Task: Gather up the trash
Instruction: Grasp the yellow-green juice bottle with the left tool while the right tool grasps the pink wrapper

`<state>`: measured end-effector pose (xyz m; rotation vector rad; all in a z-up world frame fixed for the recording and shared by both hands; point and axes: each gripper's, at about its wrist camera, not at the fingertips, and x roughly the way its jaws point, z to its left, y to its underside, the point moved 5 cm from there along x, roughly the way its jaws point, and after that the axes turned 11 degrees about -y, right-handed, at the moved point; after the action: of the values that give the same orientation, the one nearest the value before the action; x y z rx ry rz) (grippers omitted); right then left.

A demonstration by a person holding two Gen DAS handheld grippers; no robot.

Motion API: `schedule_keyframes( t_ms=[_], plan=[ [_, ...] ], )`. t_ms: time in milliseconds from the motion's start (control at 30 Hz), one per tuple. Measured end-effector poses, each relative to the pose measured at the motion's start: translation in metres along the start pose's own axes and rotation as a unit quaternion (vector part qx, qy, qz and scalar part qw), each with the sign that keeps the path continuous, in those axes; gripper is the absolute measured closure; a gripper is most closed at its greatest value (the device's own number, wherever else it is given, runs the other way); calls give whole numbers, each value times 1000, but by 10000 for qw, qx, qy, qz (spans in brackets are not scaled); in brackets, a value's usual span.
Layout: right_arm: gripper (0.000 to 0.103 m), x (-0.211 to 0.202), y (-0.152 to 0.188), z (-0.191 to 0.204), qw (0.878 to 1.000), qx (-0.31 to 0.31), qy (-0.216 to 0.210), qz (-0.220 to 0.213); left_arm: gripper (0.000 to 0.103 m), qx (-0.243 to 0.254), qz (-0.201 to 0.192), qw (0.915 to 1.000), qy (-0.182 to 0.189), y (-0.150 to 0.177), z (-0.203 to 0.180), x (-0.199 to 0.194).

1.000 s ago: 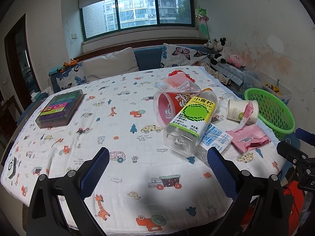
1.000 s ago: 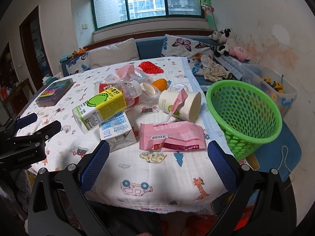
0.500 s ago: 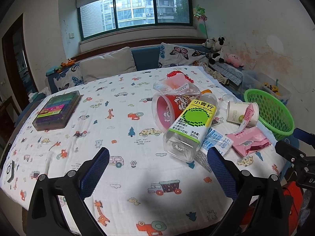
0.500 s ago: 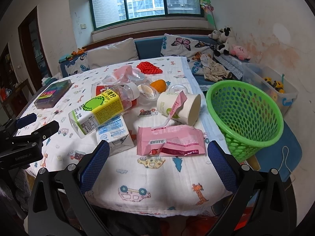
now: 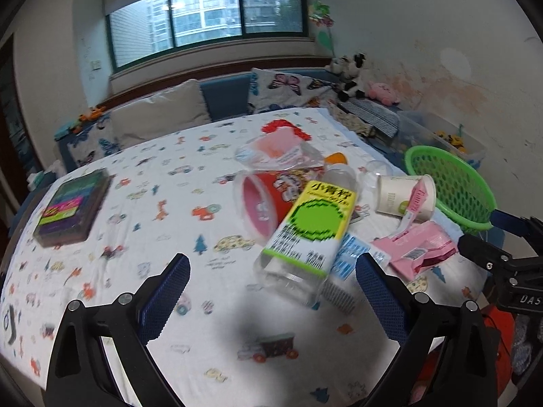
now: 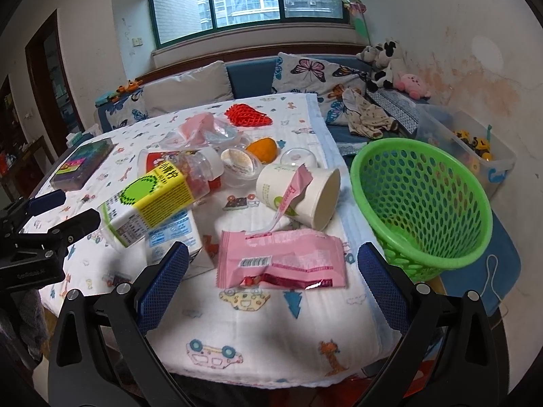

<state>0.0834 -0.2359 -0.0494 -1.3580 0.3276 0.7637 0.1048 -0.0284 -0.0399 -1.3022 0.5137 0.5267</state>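
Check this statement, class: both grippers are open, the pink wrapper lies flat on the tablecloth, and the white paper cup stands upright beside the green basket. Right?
One slip. The white paper cup lies on its side, its mouth turned towards the green basket, as the right wrist view shows. The rest holds: left gripper and right gripper are open, and the pink wrapper lies flat on the tablecloth.

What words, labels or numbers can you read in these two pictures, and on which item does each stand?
"小青柠": on the yellow and green label of the clear bottle lying on the table.
"DAS": partial white lettering on the right hand-held gripper, cut off at the left wrist view's edge.
Barcode on the pink snack wrapper: digits too small to read.
Print on the paper cup, the blue and white carton and the red tub: blurred, unreadable.
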Motion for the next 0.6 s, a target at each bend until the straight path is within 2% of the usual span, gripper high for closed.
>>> schedule_keyframes(
  t_ms=[67,100,133,400,500,600],
  plan=[
    [4,3,-3,-4,10000,18,0,17,12,77,68,9998,167,-6,-5,6],
    [4,5,-5,-6,10000,29,5,32,18,116,107,9996,243,-9,-8,9],
    [4,5,-6,-8,10000,34,2,33,20,153,180,9992,313,-12,-11,14],
    [4,15,-21,-28,10000,15,-3,67,20,587,413,9951,680,-29,-34,43],
    [5,19,-22,-38,9999,99,-18,131,27,622,550,9935,776,-32,-38,54],
    [6,20,-16,-42,9996,156,-84,206,28,617,701,9914,920,-36,-41,64]
  ],
)
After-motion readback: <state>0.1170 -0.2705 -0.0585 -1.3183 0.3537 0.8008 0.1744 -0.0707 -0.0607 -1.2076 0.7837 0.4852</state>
